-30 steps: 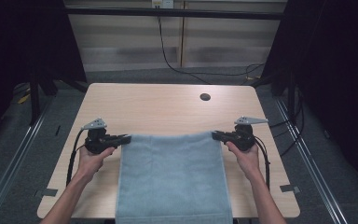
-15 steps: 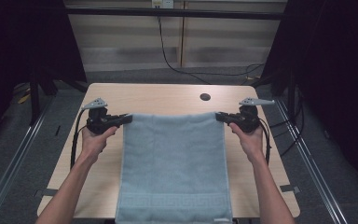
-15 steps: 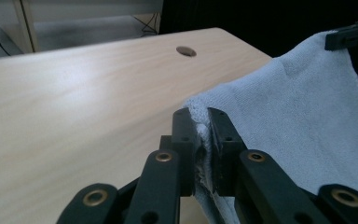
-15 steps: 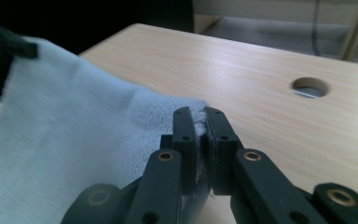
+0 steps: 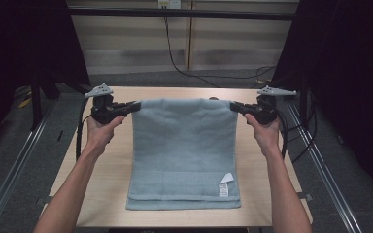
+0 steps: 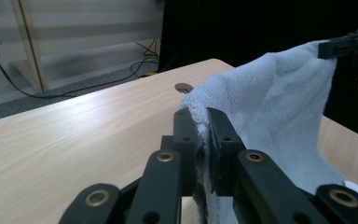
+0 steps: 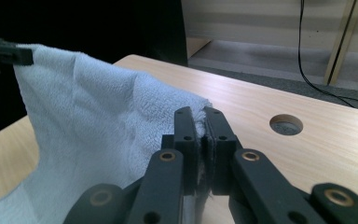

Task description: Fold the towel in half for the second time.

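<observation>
Left gripper (image 5: pixel 135 105) clamped on the towel's (image 5: pixel 184 145) far left corner, jaws pressed together with a fold of blue terry between them, seen close in the left gripper view (image 6: pixel 202 135); right gripper (image 5: pixel 233 106) likewise closed on the far right corner, cloth pinched flat between its jaws in the right gripper view (image 7: pixel 202 133); left hand (image 5: pixel 102 127) and right hand (image 5: pixel 263 130) wrapped round the handles, forearms entering from the near side of the table (image 5: pixel 77 184).

Carried farther from the person than half a second ago, and higher; held now over the far part of the table, near the round hole (image 7: pixel 286 124) in its top; top edge of the towel stretched taut between the two grippers, cloth sloping down toward the near edge; more of the towel now drawn onto the table, its near hem lying flat just inside the near edge, white label (image 5: pixel 224 184) showing at the near right corner.
</observation>
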`<state>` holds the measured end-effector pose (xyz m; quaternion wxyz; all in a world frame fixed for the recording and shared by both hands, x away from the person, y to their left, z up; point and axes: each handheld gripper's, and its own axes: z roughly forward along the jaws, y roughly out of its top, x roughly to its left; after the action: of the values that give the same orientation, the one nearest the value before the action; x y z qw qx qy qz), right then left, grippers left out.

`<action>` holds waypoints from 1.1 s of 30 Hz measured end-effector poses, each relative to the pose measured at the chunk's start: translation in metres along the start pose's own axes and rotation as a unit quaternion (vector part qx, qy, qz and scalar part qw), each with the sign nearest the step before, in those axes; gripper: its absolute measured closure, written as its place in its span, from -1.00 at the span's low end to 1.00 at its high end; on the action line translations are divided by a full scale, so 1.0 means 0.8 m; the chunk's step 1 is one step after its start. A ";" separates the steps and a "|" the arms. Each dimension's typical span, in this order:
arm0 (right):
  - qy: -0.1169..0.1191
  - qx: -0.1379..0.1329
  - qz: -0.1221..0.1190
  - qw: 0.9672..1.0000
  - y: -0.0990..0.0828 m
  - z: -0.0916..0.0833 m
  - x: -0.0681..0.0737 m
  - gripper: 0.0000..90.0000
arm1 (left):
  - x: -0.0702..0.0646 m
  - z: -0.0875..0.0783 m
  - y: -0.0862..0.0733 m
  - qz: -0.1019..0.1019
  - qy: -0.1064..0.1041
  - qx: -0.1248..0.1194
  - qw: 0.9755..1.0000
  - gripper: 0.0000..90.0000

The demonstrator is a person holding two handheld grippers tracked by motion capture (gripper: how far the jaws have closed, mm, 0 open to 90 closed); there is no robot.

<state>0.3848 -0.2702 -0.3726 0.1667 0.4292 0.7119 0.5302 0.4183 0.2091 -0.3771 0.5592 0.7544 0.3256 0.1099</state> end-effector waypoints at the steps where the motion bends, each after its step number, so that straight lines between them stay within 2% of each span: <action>1: 0.003 0.002 -0.004 1.000 -0.004 -0.002 0.003 0.90 | -0.002 -0.003 -0.004 0.000 -0.005 -0.001 1.000 0.86; 4: 0.015 0.003 -0.009 1.000 -0.015 -0.010 0.011 0.90 | -0.007 -0.012 -0.016 0.002 -0.015 -0.004 1.000 0.85; 9: 0.031 -0.004 -0.021 0.999 -0.031 -0.032 0.028 0.90 | -0.020 -0.034 -0.034 0.013 -0.017 -0.001 1.000 0.85; 11: 0.037 -0.009 -0.019 0.999 -0.045 -0.040 0.037 0.90 | -0.027 -0.041 -0.045 0.013 -0.023 0.000 1.000 0.86; 12: 0.038 -0.007 -0.019 0.999 -0.052 -0.043 0.040 0.90 | -0.030 -0.045 -0.050 0.020 -0.022 0.005 1.000 0.86; 18: 0.047 0.000 -0.022 0.999 -0.082 -0.062 0.056 0.90 | -0.047 -0.059 -0.075 0.013 -0.039 0.017 0.999 0.85; 20: 0.047 0.007 -0.029 0.998 -0.089 -0.068 0.063 0.90 | -0.051 -0.064 -0.083 0.000 -0.046 0.015 0.999 0.85; 25: 0.048 0.032 -0.038 0.998 -0.112 -0.081 0.078 0.90 | -0.067 -0.069 -0.107 0.004 -0.055 0.032 0.998 0.85; 28: 0.047 0.049 -0.032 0.997 -0.129 -0.083 0.081 0.90 | -0.077 -0.068 -0.119 0.020 -0.052 0.062 0.996 0.85; 30: 0.048 0.065 -0.030 0.996 -0.142 -0.084 0.084 0.90 | -0.082 -0.070 -0.128 0.018 -0.063 0.074 0.995 0.85; 31: 0.047 0.071 -0.030 0.996 -0.148 -0.086 0.086 0.90 | -0.084 -0.073 -0.133 0.021 -0.061 0.078 0.995 0.85; 33: 0.049 0.081 -0.031 0.995 -0.158 -0.091 0.091 0.89 | -0.087 -0.077 -0.143 0.013 -0.069 0.085 0.994 0.84</action>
<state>0.2380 -0.2663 -0.4426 0.1124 0.3928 0.7729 0.4855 0.2906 0.2325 -0.4465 0.5130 0.8091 0.2844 0.0369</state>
